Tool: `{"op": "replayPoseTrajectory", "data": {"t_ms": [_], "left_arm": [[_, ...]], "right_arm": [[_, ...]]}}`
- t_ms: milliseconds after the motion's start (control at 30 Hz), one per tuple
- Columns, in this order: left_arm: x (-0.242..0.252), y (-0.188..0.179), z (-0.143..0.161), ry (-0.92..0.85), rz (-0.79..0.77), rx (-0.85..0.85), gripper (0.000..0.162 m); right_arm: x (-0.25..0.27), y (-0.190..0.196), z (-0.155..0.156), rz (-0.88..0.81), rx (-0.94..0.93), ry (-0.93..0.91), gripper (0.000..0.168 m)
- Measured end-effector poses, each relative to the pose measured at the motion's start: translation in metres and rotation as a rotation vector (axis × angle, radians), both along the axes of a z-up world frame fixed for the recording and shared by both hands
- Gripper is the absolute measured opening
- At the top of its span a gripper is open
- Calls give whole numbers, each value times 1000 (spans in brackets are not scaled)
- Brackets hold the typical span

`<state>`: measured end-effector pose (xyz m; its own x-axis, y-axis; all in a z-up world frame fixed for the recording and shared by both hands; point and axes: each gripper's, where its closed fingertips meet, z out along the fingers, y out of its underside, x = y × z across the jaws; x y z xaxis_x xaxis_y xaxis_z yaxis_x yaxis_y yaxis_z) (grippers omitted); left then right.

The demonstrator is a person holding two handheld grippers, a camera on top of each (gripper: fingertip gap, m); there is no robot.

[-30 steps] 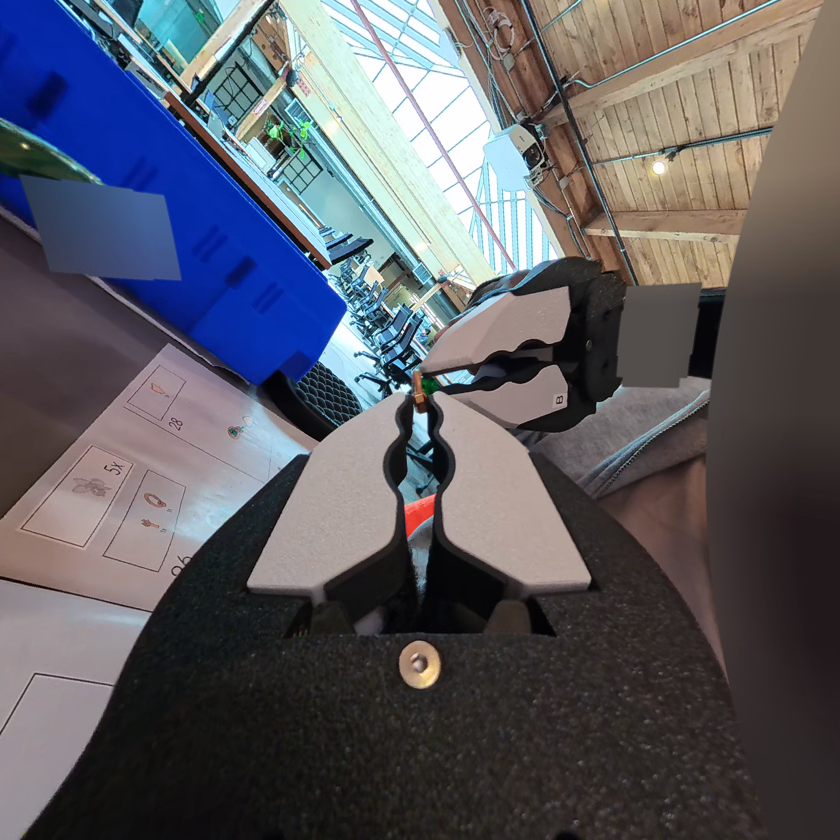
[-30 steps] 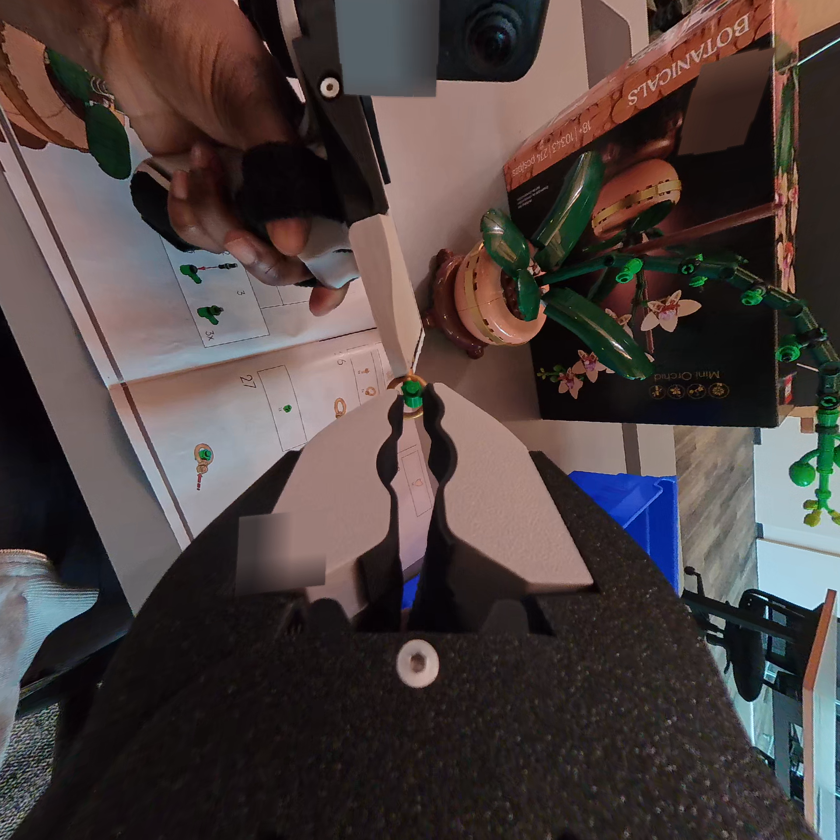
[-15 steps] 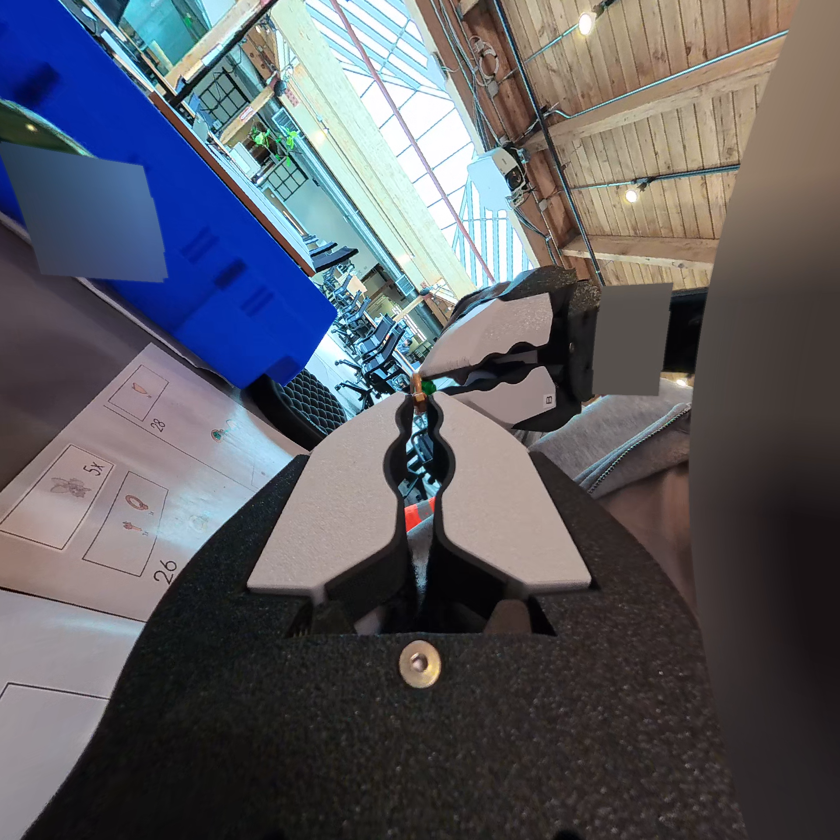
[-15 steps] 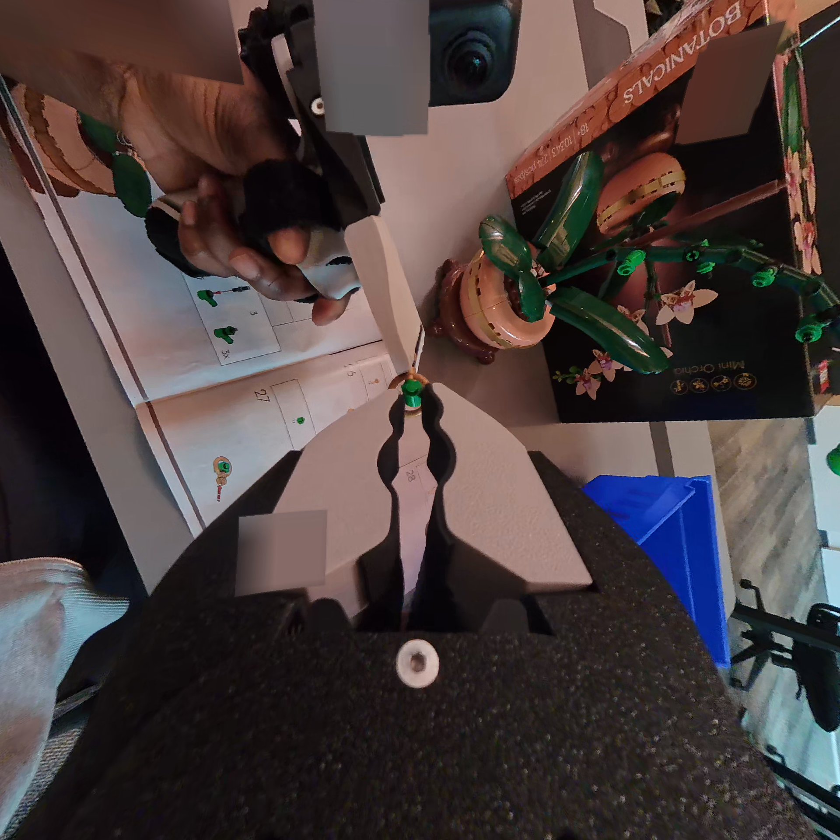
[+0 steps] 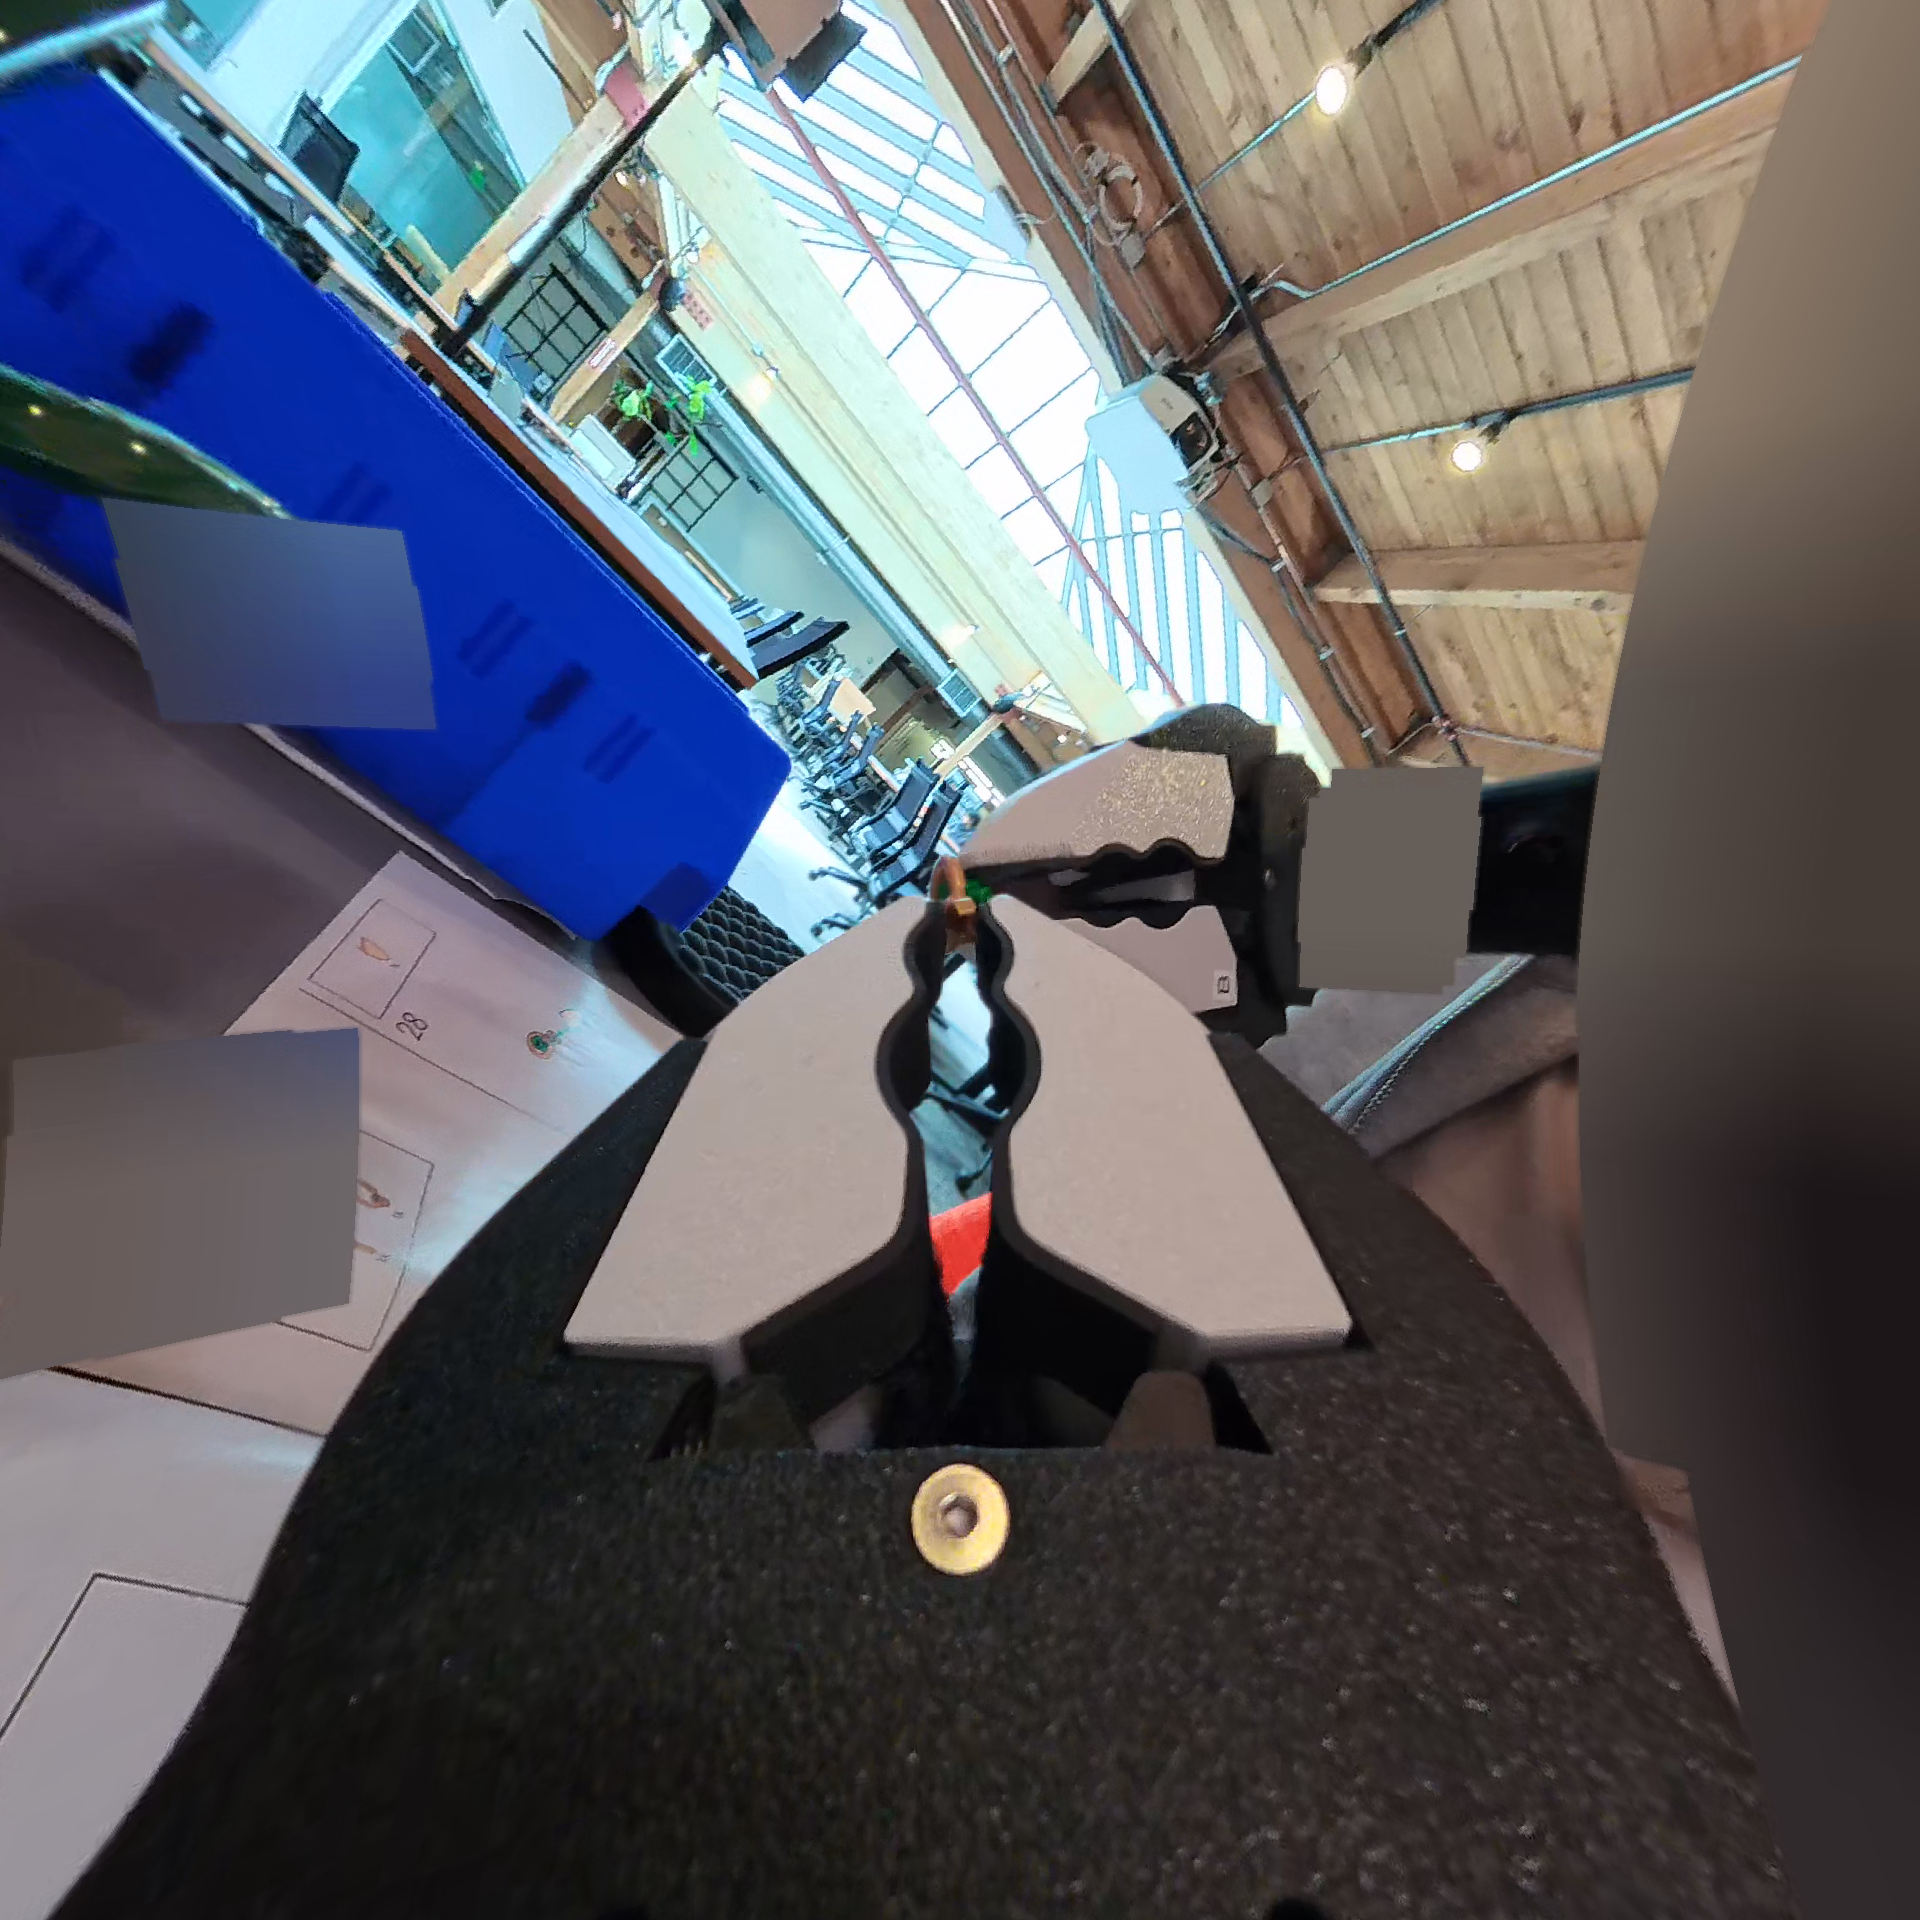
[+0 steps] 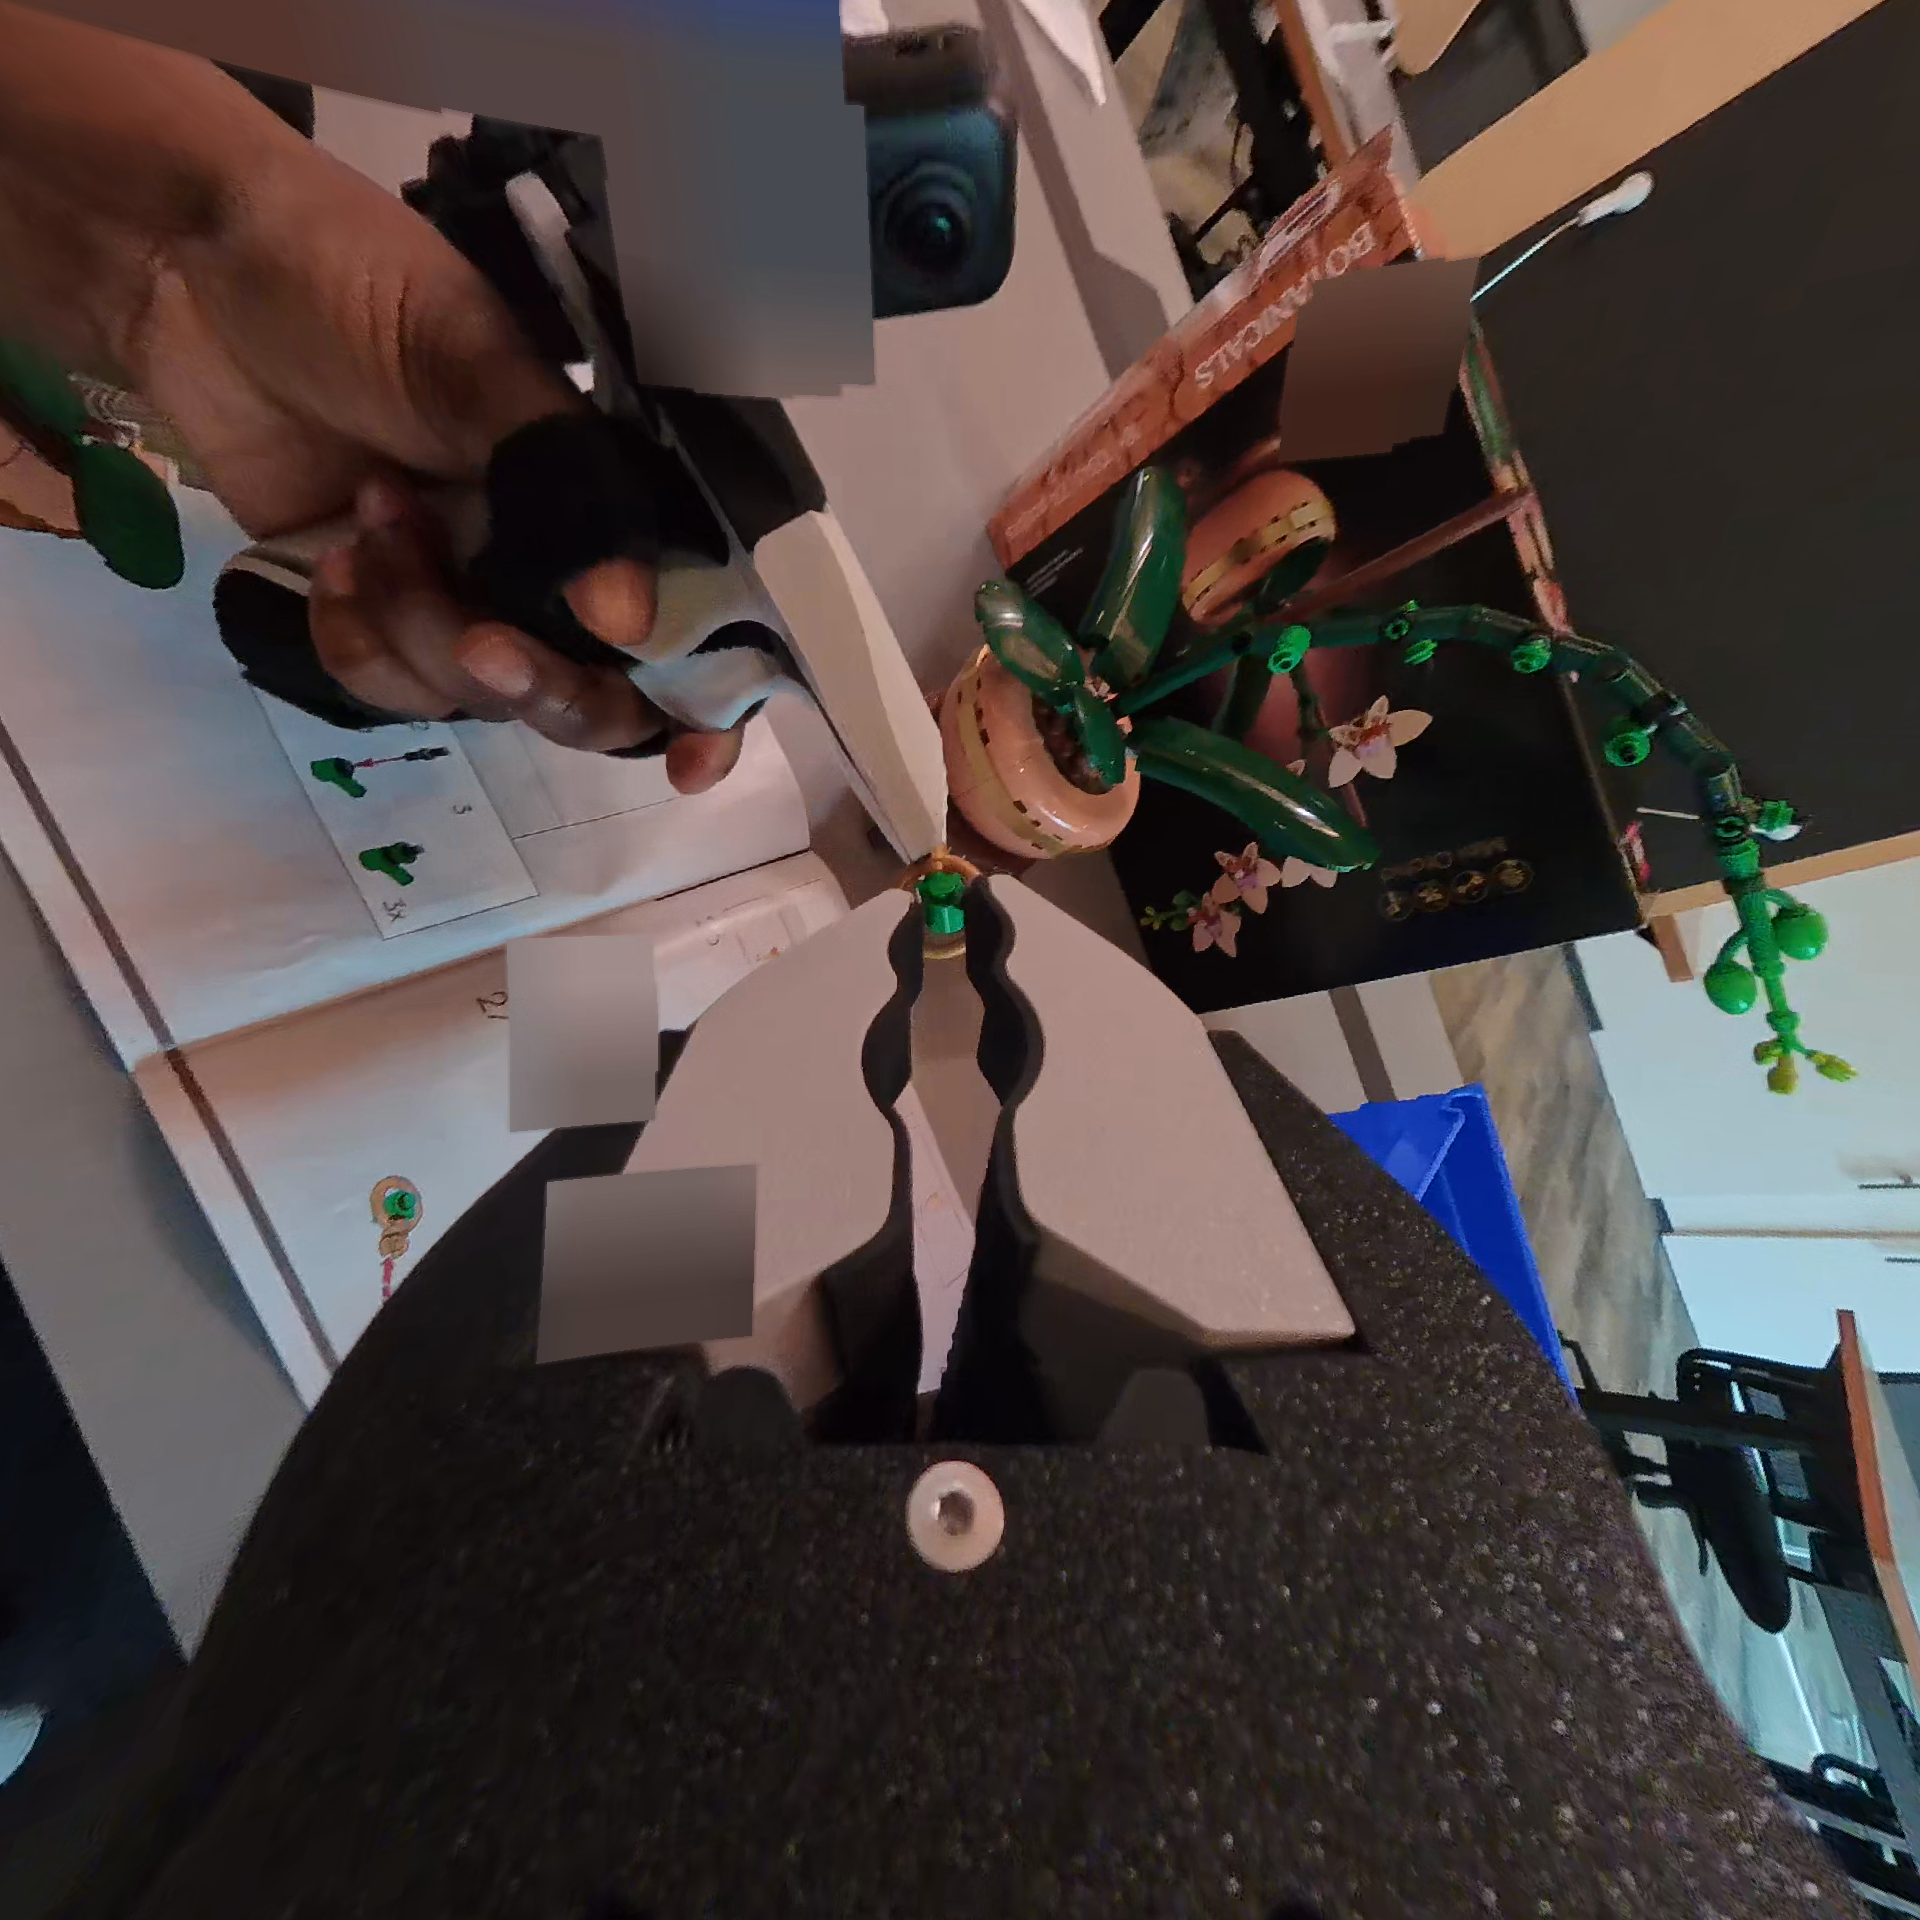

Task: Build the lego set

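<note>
My left gripper [image 5: 958,914] is shut on a small tan ring piece [image 5: 954,902], held up in the air. My right gripper [image 6: 941,914] is shut on a small green stud piece [image 6: 941,900] that sits inside the tan ring [image 6: 943,943]. The two grippers meet tip to tip; the right gripper shows in the left wrist view [image 5: 1122,873] and the left gripper in the right wrist view [image 6: 862,686], held by a hand [image 6: 343,416]. The built orchid model in its tan pot [image 6: 1029,769] stands on the table beyond.
The open instruction booklet [image 6: 312,831] lies on the table under the grippers; it also shows in the left wrist view [image 5: 447,1039]. The set's box [image 6: 1351,623] stands behind the pot. A blue bin [image 5: 416,623] stands at the table's side. A green stem with buds [image 6: 1756,914] hangs at right.
Both grippers stay shut tip to tip on the same pieces. The pair has shifted and tilted slightly, so the background has moved in both views.
</note>
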<state>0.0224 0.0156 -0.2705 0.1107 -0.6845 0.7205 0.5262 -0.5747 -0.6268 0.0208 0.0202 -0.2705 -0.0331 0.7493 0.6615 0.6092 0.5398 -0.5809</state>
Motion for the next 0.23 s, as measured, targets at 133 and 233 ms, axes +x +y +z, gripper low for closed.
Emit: {"op": "replayPoseTrajectory", "data": {"t_ms": [133, 233], "left_arm": [[-3, 1, 4, -112, -28, -42, 5], [-4, 0, 6, -170, -44, -68, 5]], "right_arm": [[-3, -1, 5, 8, -38, 61, 8], [-4, -1, 7, 22, -94, 51, 8]]}}
